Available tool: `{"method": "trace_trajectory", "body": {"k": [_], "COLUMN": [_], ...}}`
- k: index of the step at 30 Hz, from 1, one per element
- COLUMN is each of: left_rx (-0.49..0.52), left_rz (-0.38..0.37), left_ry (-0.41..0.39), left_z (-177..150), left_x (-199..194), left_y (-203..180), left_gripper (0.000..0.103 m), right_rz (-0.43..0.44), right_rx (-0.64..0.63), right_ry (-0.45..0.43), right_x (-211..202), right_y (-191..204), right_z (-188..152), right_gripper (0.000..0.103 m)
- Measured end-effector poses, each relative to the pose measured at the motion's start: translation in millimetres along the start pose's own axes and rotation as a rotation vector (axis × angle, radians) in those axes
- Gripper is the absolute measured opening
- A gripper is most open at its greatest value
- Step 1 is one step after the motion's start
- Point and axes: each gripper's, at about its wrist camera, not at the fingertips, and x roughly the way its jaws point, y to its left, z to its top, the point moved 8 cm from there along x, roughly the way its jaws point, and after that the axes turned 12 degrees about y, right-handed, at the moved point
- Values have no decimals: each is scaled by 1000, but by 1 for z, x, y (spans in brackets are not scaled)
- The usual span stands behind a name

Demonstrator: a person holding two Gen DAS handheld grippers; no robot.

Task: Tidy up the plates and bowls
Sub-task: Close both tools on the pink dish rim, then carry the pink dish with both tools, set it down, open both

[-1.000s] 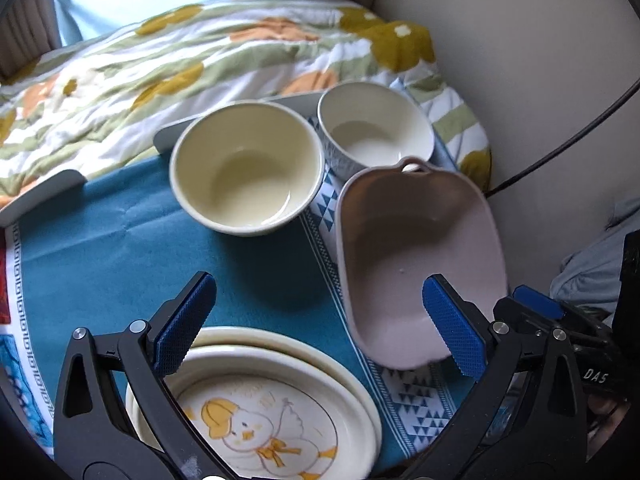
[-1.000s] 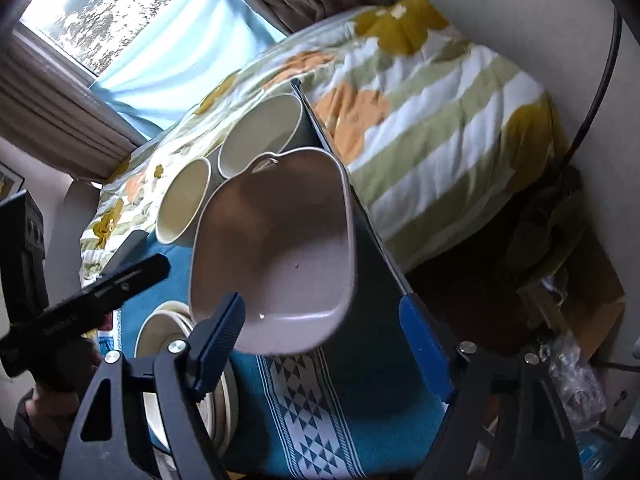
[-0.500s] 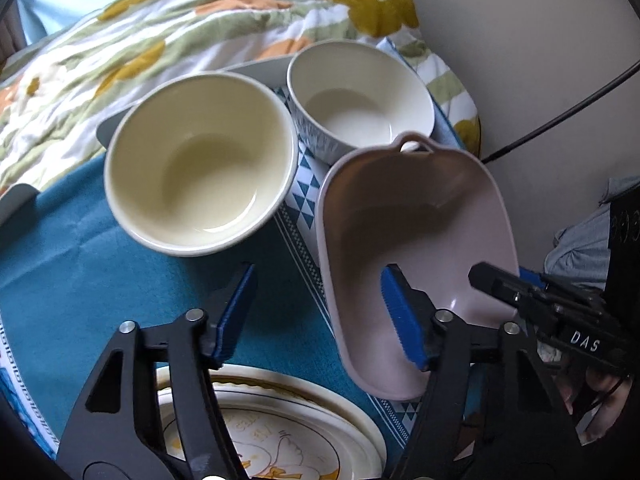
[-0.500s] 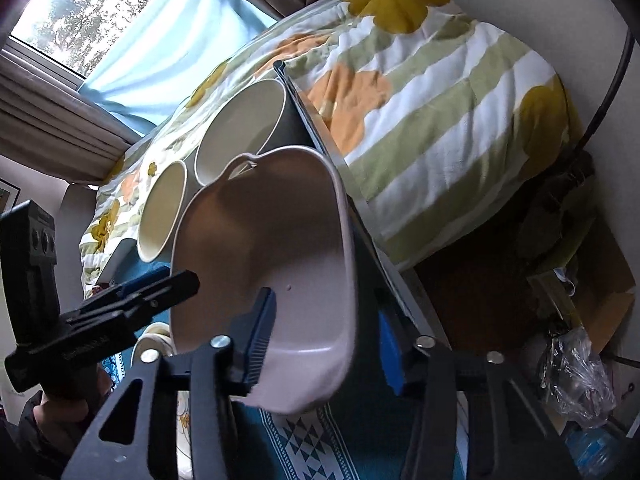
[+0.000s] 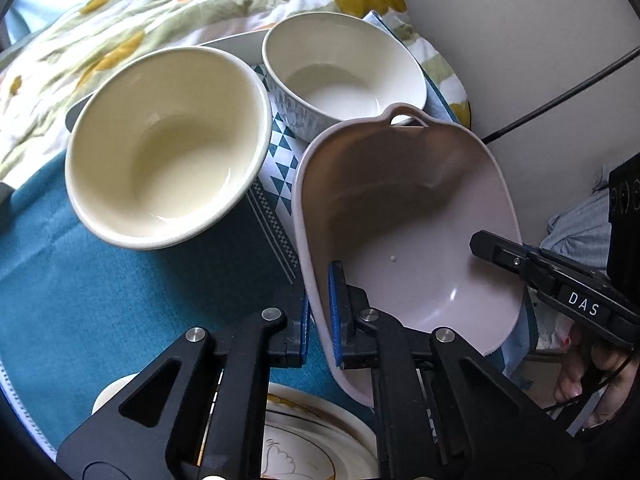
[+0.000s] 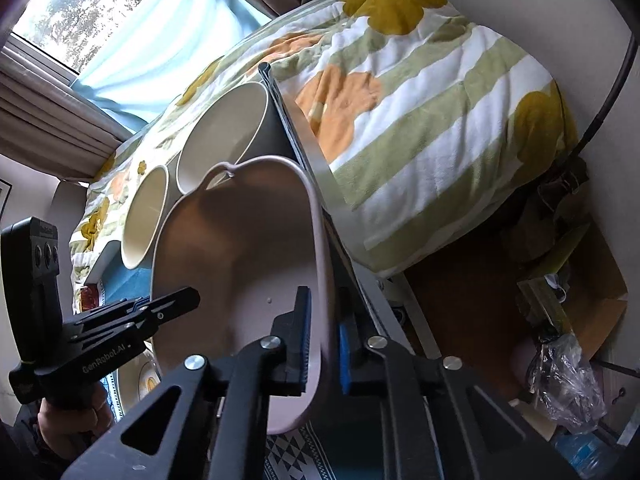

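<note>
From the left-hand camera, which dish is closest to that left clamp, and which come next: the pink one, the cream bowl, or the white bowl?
1. Pink oval dish: the left gripper is clamped on its near rim.
2. Cream bowl: farther back, to the left.
3. White bowl: farthest, at the table's back edge.

Daylight comes through a window (image 6: pixel 80 12) at far left, hung with a pale blue curtain (image 6: pixel 160 40) and brown drapes (image 6: pixel 52 120). A flowered quilt (image 6: pixel 420 112) lies by a plain wall (image 5: pixel 520 32).
</note>
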Motion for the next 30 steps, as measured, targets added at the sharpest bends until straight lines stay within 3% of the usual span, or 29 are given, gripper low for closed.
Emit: {"method": "trace_trajectory", "body": {"k": [6, 15, 22, 30], "left_rx": [16, -42, -191, -359], "left_rz": [16, 58, 124, 180], "left_ry": [-57, -214, -308, -331], "left_z": [-4, -44, -114, -199], "left_x": [-27, -118, -180, -218], "left_y": [-12, -17, 28, 116], "left_gripper": [7, 7, 7, 7], "right_rz": [-23, -8, 57, 125], "right_rx": [-43, -174, -355, -487], "right_ry": [-40, -80, -73, 10], "right_x": [-23, -86, -98, -56], "right_y": [9, 61, 140, 230], "right_z": [-2, -19, -53, -102], "right_gripper": [11, 11, 11, 11]}}
